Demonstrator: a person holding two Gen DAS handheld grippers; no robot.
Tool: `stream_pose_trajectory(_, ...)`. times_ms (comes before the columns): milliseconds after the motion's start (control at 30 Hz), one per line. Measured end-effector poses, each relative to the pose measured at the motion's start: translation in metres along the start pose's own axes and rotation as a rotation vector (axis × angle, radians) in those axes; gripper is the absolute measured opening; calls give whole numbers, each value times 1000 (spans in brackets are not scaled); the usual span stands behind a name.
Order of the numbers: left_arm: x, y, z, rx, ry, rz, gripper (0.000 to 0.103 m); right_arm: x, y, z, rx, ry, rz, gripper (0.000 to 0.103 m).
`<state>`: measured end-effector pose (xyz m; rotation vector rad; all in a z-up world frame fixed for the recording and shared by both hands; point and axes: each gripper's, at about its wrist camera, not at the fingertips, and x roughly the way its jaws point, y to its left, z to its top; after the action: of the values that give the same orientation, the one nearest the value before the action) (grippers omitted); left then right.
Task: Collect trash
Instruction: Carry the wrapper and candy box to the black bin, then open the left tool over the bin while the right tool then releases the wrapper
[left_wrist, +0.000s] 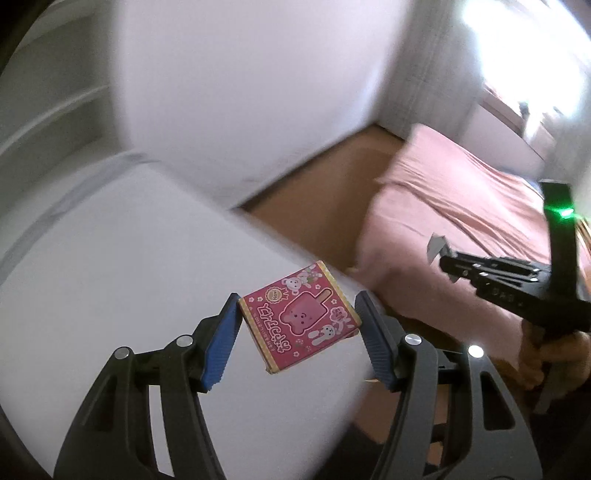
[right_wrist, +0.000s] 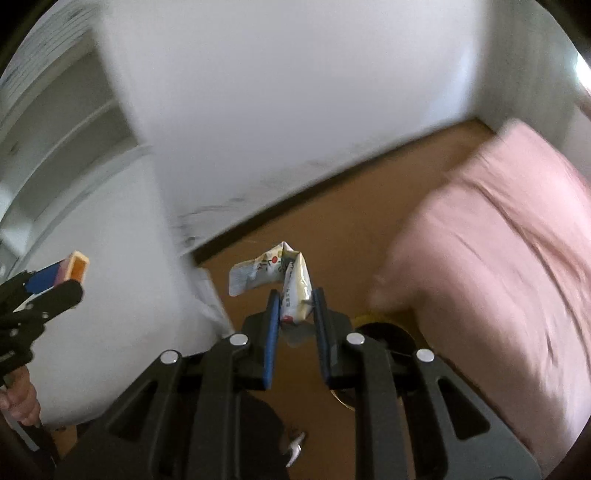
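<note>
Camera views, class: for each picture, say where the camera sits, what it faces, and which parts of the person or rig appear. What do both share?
Left wrist: sits on the left hand-held gripper, facing its pink box over the white table; the right hand-held gripper shows.
Right wrist: sits on the right hand-held gripper, facing its crumpled wrapper over the brown floor.
Shared: table, floor, pink bedding.

Left gripper (left_wrist: 297, 328) clamping pink box (left_wrist: 299, 319), white table (left_wrist: 110, 258), pink bed (left_wrist: 461, 206)
</note>
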<state>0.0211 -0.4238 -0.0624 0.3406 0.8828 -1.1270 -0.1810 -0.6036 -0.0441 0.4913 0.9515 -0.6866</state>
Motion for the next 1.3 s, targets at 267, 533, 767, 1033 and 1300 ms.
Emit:
stream_pose_trajectory(267,74,-113,-4,166,111,-154,61,21,-121,-56,198,94,-65,18)
stream_pose_trajectory(533,147,-156,-12,218,224,-177,61,54,-166,-80,264,164,-40,19)
stream_pose_trajectory(767,199,-178,-15,230,283,-173,61,68,-185,-82,296,177,-19,19)
stream_pose_trajectory(1033,213,-183,-9,207,277,-166,78,72,-199,-84,320,181,-15,19)
stream_pose_trajectory(1300,191,-181,3,202,244,-169,83,90,-187,-86,306,227,16,19)
